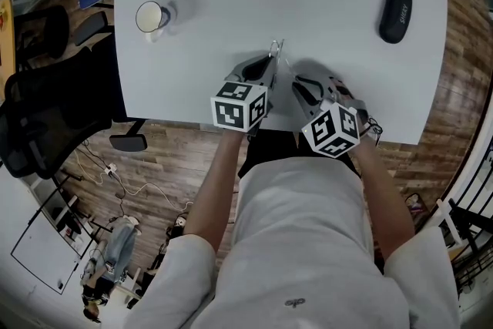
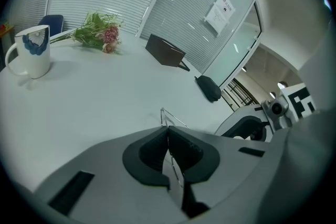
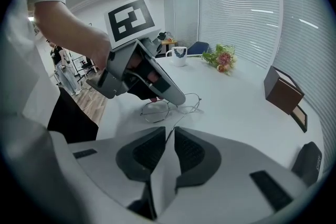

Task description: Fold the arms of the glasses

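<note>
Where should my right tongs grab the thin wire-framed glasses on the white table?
Take the thin wire-framed glasses by the side arm that seems to reach toward the right tongs, approaching straight ahead along it: the left tongs already pinch the frame, and that slim wire lies free.

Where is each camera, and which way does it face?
Head view: on the head, facing steeply down at the white table; forearms, left gripper, right gripper.
Left gripper view: rides that gripper, facing across the table; own jaws show.
Right gripper view: rides that gripper, facing the left one; own jaws show.
Both gripper views share thin wire-rimmed glasses.
</note>
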{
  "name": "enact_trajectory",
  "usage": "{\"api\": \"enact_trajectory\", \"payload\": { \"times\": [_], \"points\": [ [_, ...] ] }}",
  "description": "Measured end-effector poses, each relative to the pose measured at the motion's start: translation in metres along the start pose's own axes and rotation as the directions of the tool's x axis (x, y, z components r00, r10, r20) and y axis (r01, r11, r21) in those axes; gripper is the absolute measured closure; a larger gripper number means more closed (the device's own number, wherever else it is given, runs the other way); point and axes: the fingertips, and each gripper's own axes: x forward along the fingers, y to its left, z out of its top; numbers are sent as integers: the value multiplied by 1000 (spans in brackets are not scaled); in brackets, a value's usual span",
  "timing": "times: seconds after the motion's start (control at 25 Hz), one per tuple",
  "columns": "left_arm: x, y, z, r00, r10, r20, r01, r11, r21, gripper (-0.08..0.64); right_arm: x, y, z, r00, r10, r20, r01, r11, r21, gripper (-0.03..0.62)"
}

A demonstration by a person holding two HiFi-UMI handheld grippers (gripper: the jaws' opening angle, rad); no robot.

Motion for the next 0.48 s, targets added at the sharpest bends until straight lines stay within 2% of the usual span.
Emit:
{"api": "enact_trajectory", "payload": {
  "times": [0.48],
  "points": [
    [2, 0, 1, 1000, 2, 7, -2, 1000, -17, 538, 9, 10, 5, 999, 43, -3, -43, 998, -36, 515]
  ]
}}
